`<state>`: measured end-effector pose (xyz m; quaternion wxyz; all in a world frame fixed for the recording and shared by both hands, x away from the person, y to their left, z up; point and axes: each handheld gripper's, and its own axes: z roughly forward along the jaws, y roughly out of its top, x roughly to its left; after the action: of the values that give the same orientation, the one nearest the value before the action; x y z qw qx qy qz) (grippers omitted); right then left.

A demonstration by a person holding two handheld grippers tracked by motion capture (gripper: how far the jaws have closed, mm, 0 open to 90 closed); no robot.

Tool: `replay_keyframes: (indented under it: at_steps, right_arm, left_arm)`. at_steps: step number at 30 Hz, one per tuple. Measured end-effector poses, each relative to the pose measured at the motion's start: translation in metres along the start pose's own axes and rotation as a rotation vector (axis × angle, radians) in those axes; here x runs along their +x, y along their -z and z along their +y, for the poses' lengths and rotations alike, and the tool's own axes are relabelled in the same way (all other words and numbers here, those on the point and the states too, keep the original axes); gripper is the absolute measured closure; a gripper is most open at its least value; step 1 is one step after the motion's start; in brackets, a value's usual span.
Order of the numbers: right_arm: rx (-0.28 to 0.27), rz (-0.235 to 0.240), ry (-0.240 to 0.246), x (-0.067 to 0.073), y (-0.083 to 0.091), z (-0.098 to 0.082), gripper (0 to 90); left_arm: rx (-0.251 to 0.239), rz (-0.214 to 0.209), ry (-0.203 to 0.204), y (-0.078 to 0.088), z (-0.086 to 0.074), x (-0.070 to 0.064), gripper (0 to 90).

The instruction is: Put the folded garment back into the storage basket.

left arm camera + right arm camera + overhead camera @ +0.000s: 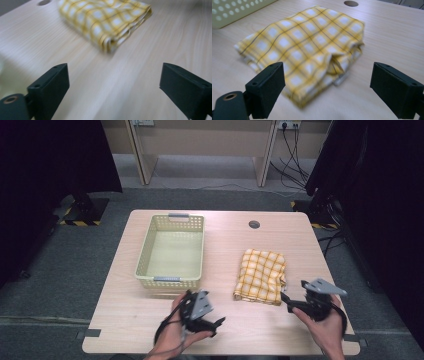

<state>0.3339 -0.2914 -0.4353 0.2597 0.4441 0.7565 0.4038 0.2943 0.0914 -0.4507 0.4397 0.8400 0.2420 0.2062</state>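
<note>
A folded yellow checked cloth (261,275) lies on the right half of the wooden table (225,235). My right gripper (287,303) is open, close to the cloth's near right corner, its jaws pointing at the cloth (312,50) with nothing between them. My left gripper (218,326) is open near the table's front edge, left of the cloth. In the left gripper view the cloth (107,20) lies well ahead of the wide-apart jaws, which hold nothing.
A pale green perforated basket (145,257) stands empty on the left half of the table, and its wall (237,11) appears in the right gripper view. A round cable hole (254,224) sits near the far edge. Dark curtains flank the table.
</note>
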Motion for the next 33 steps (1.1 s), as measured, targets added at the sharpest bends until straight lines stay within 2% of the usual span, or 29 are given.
replay_keyframes:
  at_steps: [2,5,8,11,14,17,26,33]
  right_arm:
    - [-0.044,-0.025,-0.034,-0.003,0.020,-0.015,12.4]
    - [-0.088,-0.074,-0.065,-0.006,0.042,-0.030,11.3]
    - [-0.100,-0.090,-0.076,-0.006,0.053,-0.038,11.0]
    - [-0.093,-0.104,-0.076,-0.007,0.054,-0.040,10.9]
    - [-0.095,-0.108,-0.076,-0.010,0.050,-0.036,10.9]
    - [-0.095,-0.115,-0.059,-0.012,0.046,-0.028,10.9]
    - [-0.099,-0.121,-0.034,-0.020,0.034,-0.005,10.7]
    - [-0.088,-0.126,-0.007,-0.024,0.023,0.011,10.7]
  left_arm:
    - [-0.035,0.047,0.000,0.023,-0.021,0.003,8.3]
    - [-0.067,0.087,0.064,0.045,-0.044,0.013,9.0]
    - [-0.091,0.131,0.086,0.055,-0.057,0.023,9.2]
    - [-0.103,0.161,0.109,0.056,-0.062,0.033,9.7]
    - [-0.105,0.179,0.125,0.054,-0.062,0.040,10.0]
    - [-0.119,0.190,0.124,0.051,-0.056,0.042,10.6]
    - [-0.132,0.171,0.076,0.044,-0.040,0.044,11.7]
    - [-0.149,0.132,0.039,0.035,-0.022,0.042,12.6]
